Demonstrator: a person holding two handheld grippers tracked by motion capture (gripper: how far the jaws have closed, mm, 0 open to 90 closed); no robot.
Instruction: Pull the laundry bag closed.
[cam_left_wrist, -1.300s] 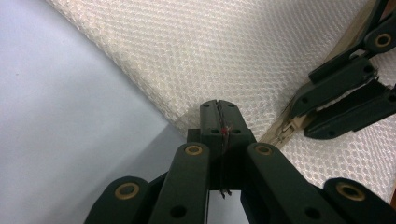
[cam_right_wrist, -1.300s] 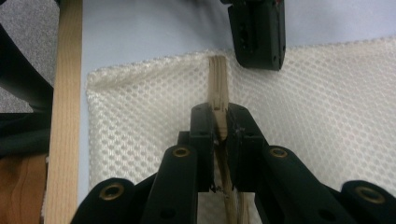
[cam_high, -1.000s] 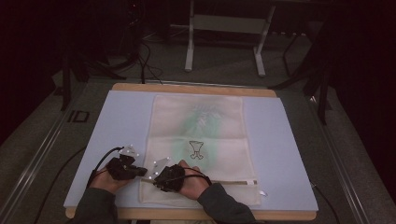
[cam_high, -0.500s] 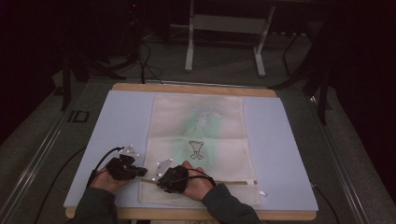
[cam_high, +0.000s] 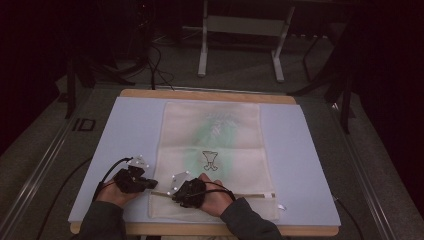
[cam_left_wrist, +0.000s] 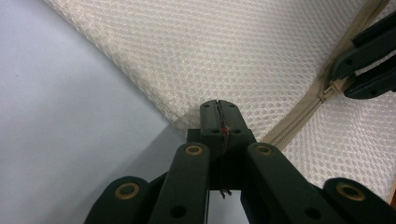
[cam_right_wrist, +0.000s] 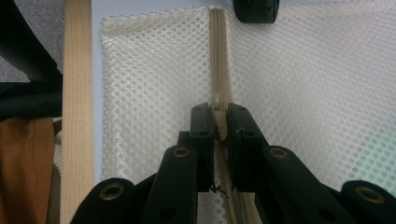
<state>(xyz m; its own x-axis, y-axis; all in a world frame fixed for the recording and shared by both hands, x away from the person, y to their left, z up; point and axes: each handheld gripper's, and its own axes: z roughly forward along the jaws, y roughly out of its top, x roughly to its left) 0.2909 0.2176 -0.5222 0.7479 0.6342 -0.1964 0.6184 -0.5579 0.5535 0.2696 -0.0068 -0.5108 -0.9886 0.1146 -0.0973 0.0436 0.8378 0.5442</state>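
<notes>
A cream mesh bag (cam_high: 215, 145) with a small printed figure lies flat on the blue mat (cam_high: 130, 130). Its zipper (cam_high: 250, 195) runs along the near end. My left gripper (cam_high: 151, 184) is shut on the bag's left edge near the zipper's end, and the left gripper view has its jaws pinched on the mesh (cam_left_wrist: 210, 56). My right gripper (cam_high: 175, 193) sits just to the right, shut on the zipper pull (cam_right_wrist: 218, 100). The right gripper (cam_left_wrist: 362, 60) also appears in the left gripper view, holding the pull on the zipper (cam_left_wrist: 299, 123).
The mat covers a wooden table whose edge (cam_high: 200, 94) shows at the back and beside the bag (cam_right_wrist: 77, 93). Metal stand legs (cam_high: 202, 50) and cables lie on the dark floor beyond. The tip of the left gripper (cam_right_wrist: 256, 9) is at the zipper's far end.
My right gripper has slid slightly left along the zipper toward the left gripper. The left gripper has stayed where it was.
</notes>
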